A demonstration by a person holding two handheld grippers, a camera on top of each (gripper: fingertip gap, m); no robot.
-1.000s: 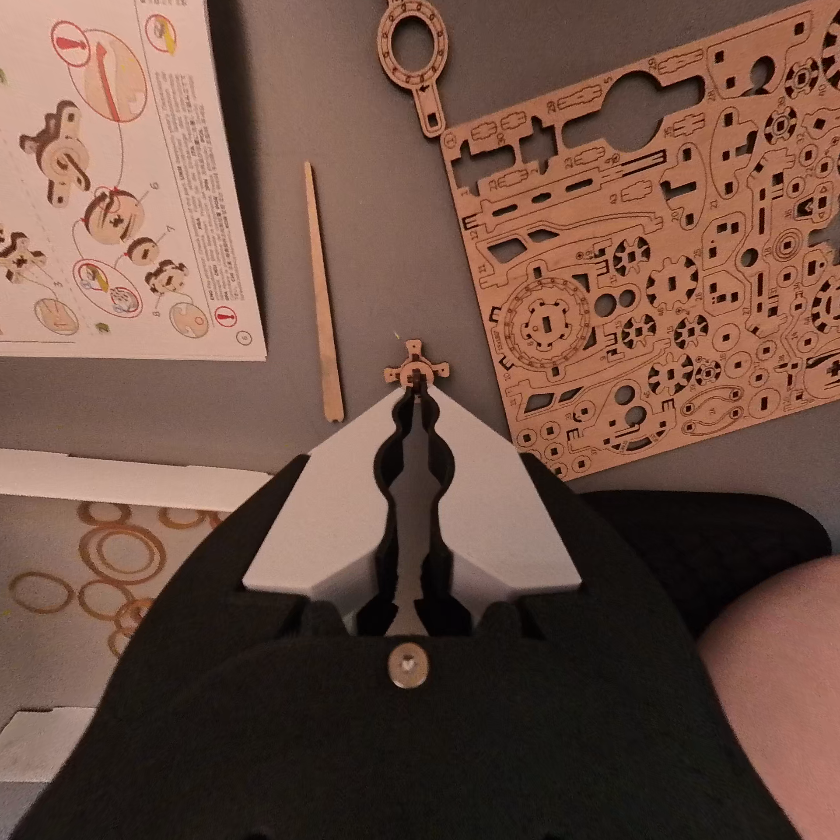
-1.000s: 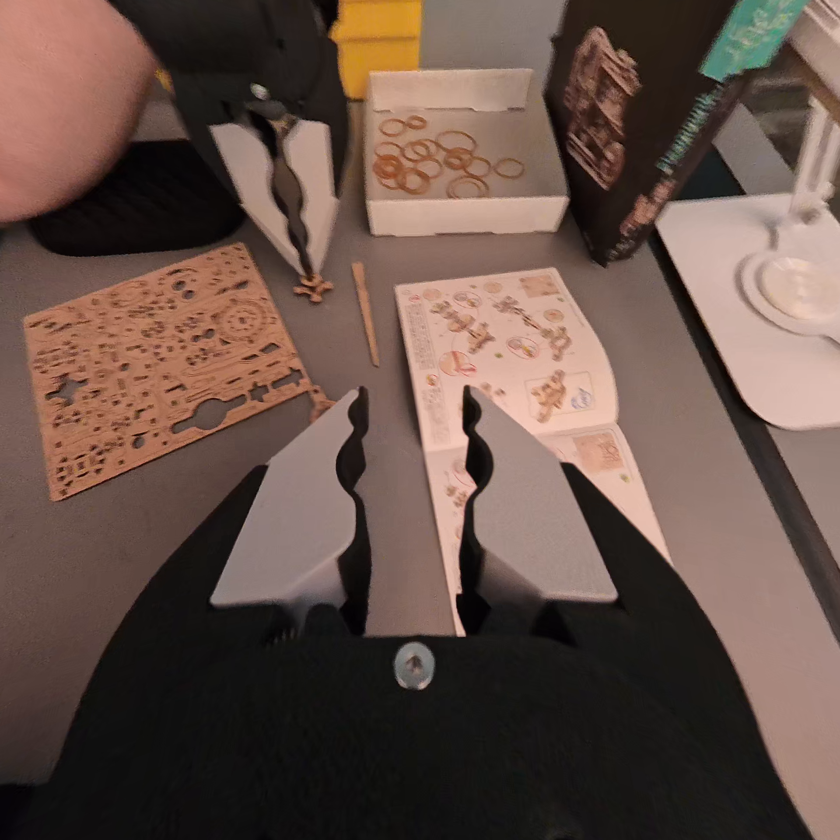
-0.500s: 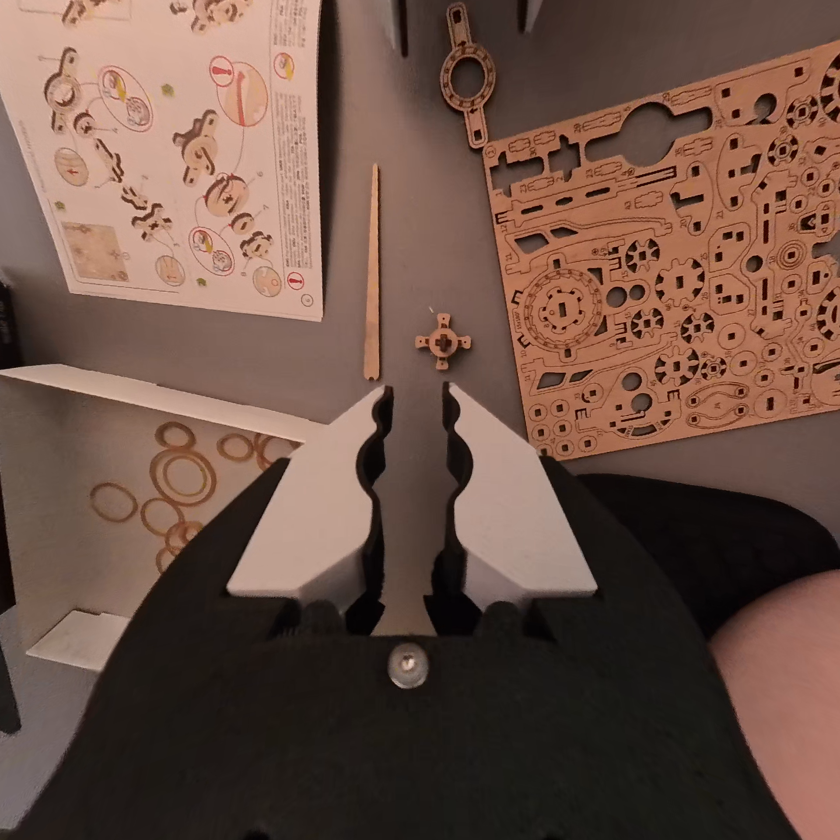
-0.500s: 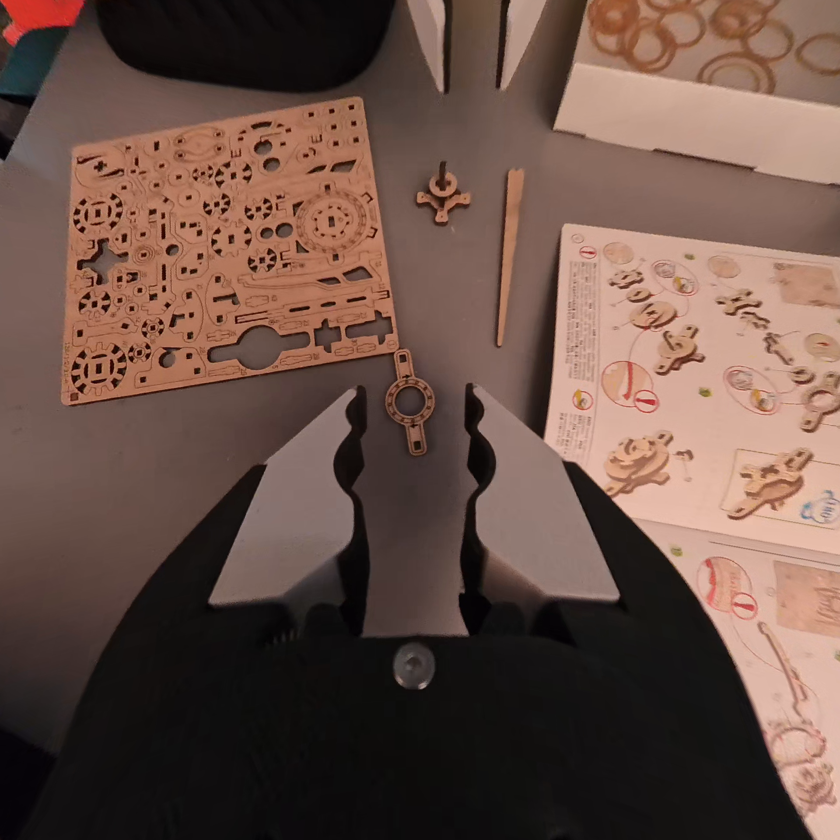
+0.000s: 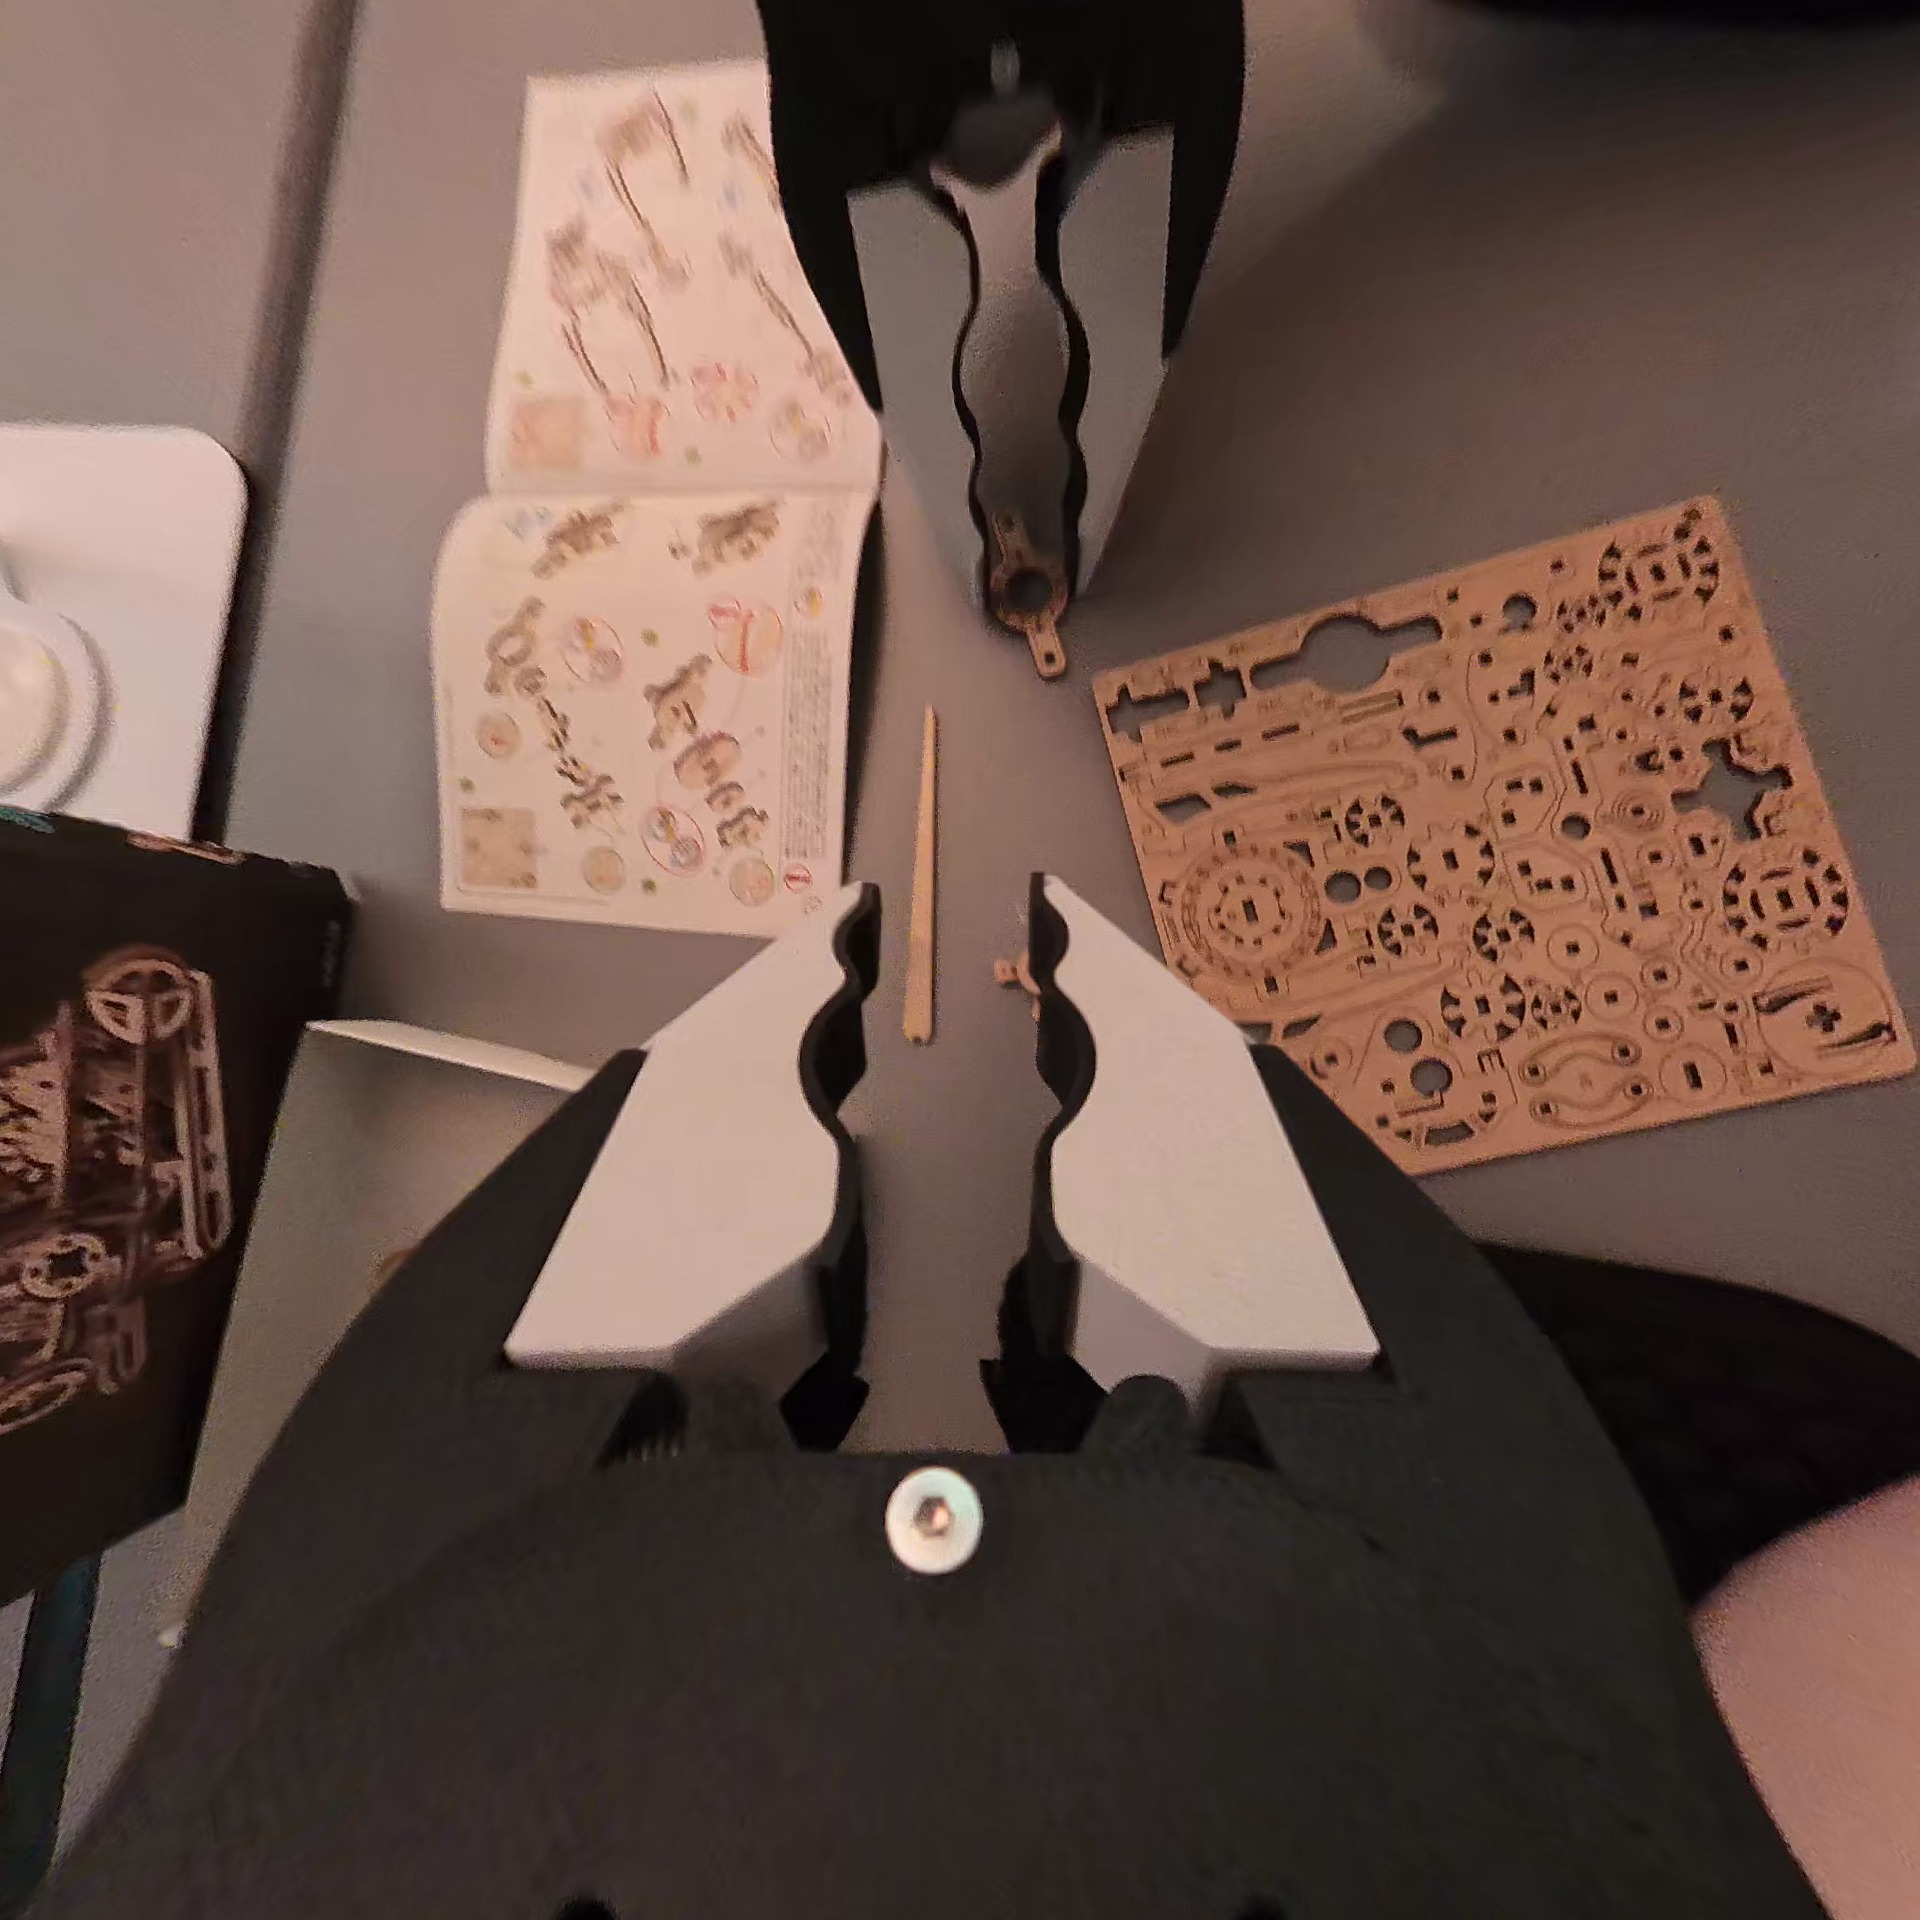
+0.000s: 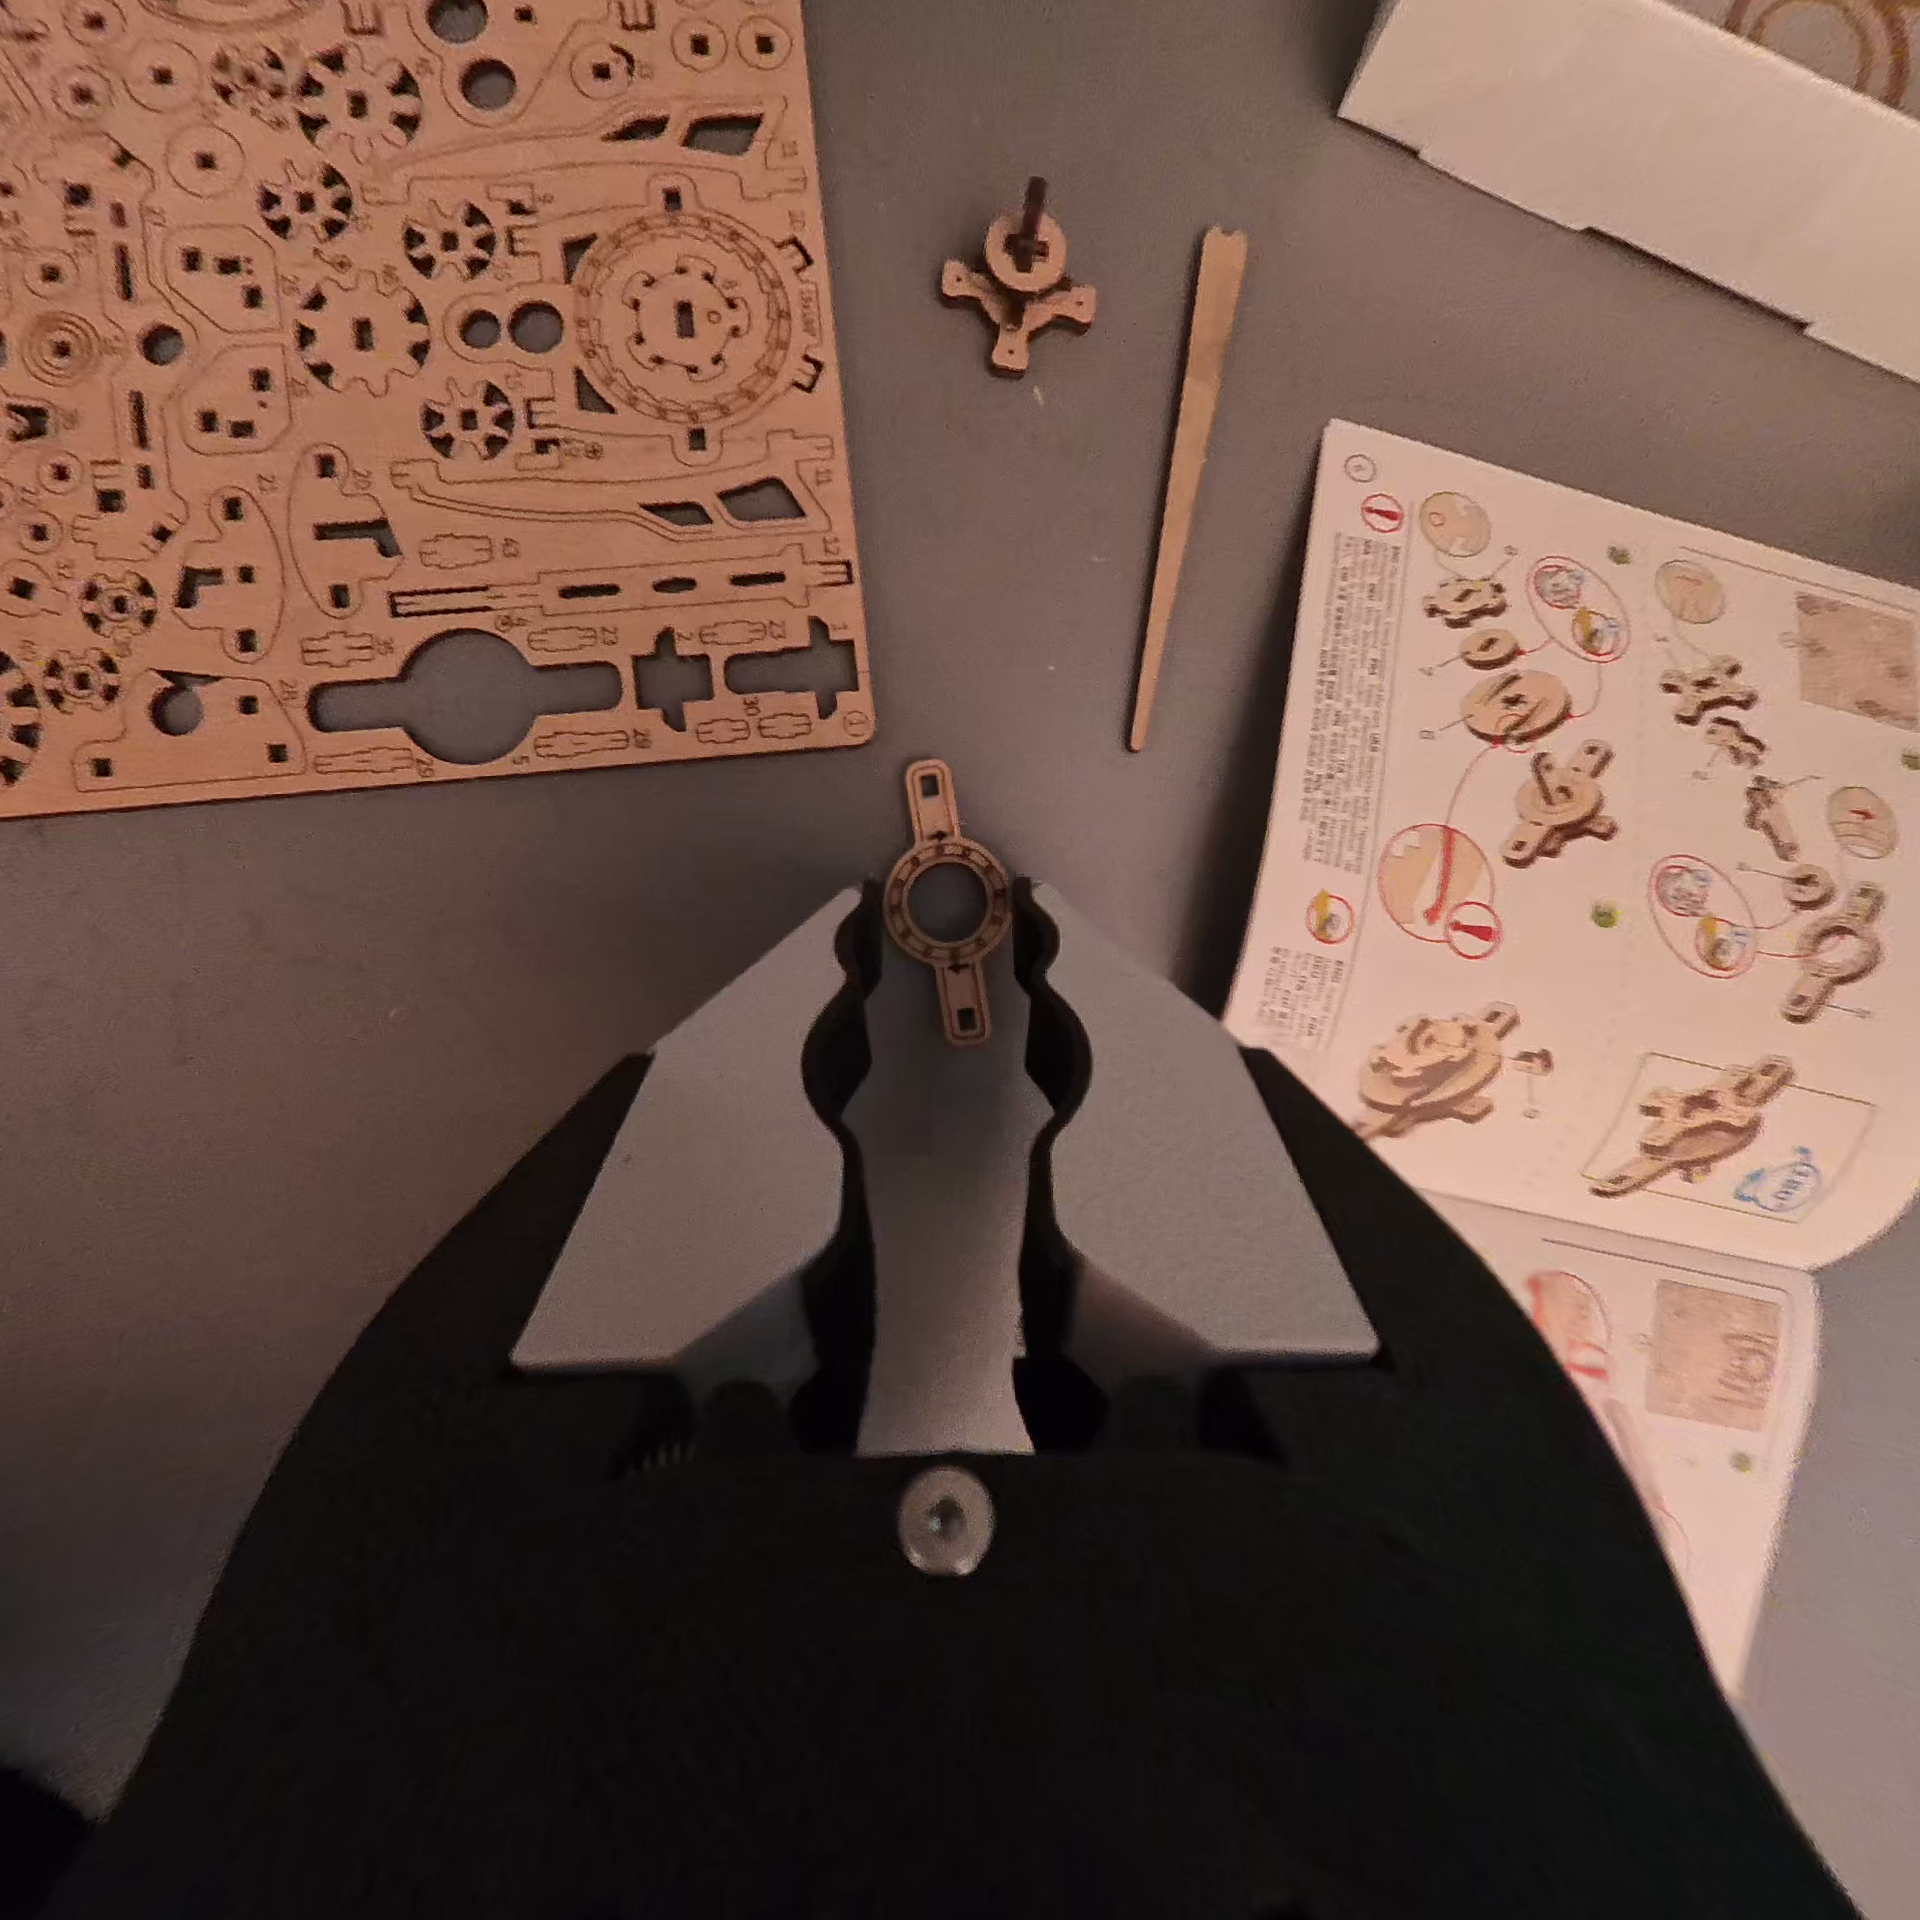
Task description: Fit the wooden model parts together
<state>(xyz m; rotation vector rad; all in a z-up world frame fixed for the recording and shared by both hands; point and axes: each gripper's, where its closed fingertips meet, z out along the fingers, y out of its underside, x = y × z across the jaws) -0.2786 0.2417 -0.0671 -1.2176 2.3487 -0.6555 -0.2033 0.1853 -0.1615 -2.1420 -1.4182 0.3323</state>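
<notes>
A small flat wooden ring part with two tabs (image 6: 943, 904) lies on the grey table, and my right gripper (image 6: 943, 902) is shut on it, a fingertip against each side of the ring. The left wrist view shows that gripper (image 5: 1023, 582) from the front, tips down around the ring part (image 5: 1027, 594). A cross-shaped wooden piece with an upright peg (image 6: 1013, 286) stands on the table beyond it. My left gripper (image 5: 954, 902) is open and empty, raised above the table; the cross piece (image 5: 1010, 971) peeks out beside its right finger.
A laser-cut wooden parts sheet (image 6: 416, 416) (image 5: 1507, 831) lies beside the parts. A thin wooden stick (image 6: 1184, 488) (image 5: 920, 873) and an open instruction booklet (image 6: 1610, 831) (image 5: 644, 707) lie on the other side. A white box (image 6: 1662, 156), a dark product box (image 5: 125, 1039) and a white tray (image 5: 104, 623) stand at the edges. Spacing between my two grippers at the tips: around 15 centimetres.
My left gripper let go of the cross piece, opened and pulled back and up. My right gripper moved over the ring part, came down and closed on it.
</notes>
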